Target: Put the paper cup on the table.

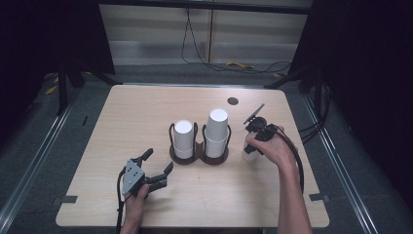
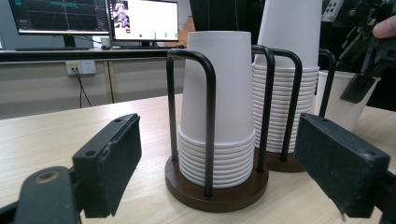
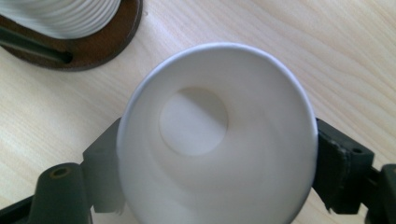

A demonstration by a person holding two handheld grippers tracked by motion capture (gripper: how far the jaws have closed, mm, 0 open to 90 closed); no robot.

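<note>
One cup point(image 3: 217, 135) held upright between right gripper point(image 1: 255, 141) fingers point(image 3: 343, 172) on table point(image 1: 146, 112): light, thin, crushable; best pinched gently mid-wall. Left gripper point(image 1: 158, 168) fingers wide, empty.

White paper cups point(image 1: 216, 127) sit in a dark brown holder point(image 2: 217, 193) (black wire loops) on pale wood-grain table point(image 1: 146, 112).

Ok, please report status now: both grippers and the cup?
Left gripper open, empty. Right gripper shut on single cup, upright, mouth up. Cup holder beside it, apart.

A lab: dark curtains point(image 1: 44, 39), floor cables point(image 1: 229, 63), monitors point(image 2: 140, 21) displaying data.
</note>
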